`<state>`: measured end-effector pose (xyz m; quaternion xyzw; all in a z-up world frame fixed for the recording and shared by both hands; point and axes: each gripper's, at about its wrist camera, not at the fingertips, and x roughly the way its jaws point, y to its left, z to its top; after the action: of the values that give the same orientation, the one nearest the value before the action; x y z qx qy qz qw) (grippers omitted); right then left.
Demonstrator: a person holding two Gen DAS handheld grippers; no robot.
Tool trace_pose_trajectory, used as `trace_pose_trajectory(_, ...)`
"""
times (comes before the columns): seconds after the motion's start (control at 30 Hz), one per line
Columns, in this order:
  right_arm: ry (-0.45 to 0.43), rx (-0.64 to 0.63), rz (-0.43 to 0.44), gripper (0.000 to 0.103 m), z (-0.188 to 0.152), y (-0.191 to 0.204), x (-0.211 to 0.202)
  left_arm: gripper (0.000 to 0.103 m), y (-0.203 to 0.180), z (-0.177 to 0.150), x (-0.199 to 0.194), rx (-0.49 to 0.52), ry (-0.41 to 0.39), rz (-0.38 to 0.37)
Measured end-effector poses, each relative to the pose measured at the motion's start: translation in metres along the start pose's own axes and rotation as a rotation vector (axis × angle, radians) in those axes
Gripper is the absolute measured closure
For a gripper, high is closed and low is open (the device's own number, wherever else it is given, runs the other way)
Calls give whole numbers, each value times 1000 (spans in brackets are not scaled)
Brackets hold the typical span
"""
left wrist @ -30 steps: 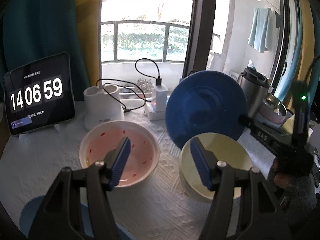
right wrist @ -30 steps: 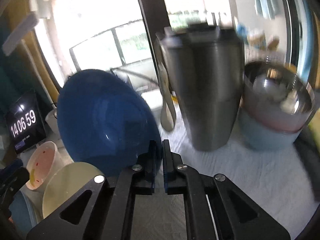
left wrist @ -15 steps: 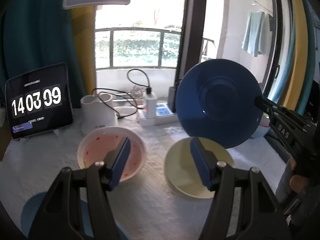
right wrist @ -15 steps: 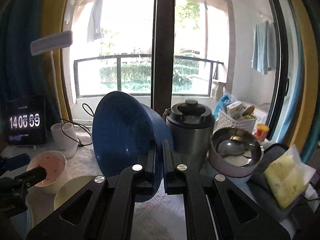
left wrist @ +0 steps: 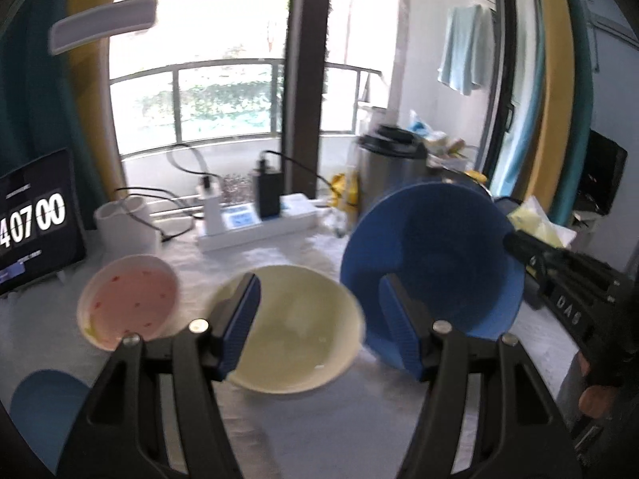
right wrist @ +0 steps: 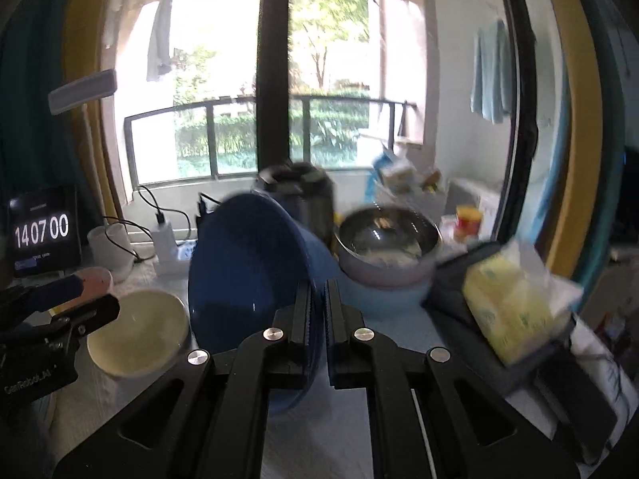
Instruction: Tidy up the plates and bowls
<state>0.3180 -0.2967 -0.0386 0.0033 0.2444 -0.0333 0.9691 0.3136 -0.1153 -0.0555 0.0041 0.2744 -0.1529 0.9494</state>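
My right gripper (right wrist: 317, 291) is shut on the rim of a dark blue bowl (right wrist: 239, 271), which hangs tilted on edge above the white cloth. In the left wrist view the blue bowl (left wrist: 439, 259) is to the right of a cream bowl (left wrist: 295, 335), with the right gripper (left wrist: 515, 243) clamped on its right rim. My left gripper (left wrist: 319, 283) is open and holds nothing; it hovers over the cream bowl's near side. A pink-lined bowl (left wrist: 127, 299) sits left of the cream one. Both also show in the right wrist view: the cream bowl (right wrist: 135, 331) and the left gripper (right wrist: 92, 299).
A blue plate (left wrist: 44, 411) lies at the near left. A steel bowl (right wrist: 383, 239) is stacked in paler bowls behind the blue bowl, beside a steel pot (right wrist: 299, 195). A yellow packet (right wrist: 511, 295) is at right. A clock tablet (left wrist: 36, 219), white holder (left wrist: 127, 219) and power strip (left wrist: 255, 227) line the back.
The right gripper has carried the blue bowl back from the pot and lower, beside the cream bowl. The left gripper has swung right, from the pink bowl to over the cream bowl.
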Motion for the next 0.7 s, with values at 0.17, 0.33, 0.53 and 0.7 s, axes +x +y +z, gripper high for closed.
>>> trace_pose_trajectory(0.17,33,46,-11,97,-14,-32,1,39,-34,-3,17,49,42,-24)
trace_pose_trajectory(0.33,73,89,-13,97,-25,-56,9,39,-59,-10,32,81,102,-40)
trace_pose_trajectory(0.53,142,154,-3,92,-39,-80,28,39,-73,-17,49,96,136,-35)
trace_pose_trajectory(0.7,209,213,47,71,-49,-90,40,48,-80,-18,52,89,117,-40)
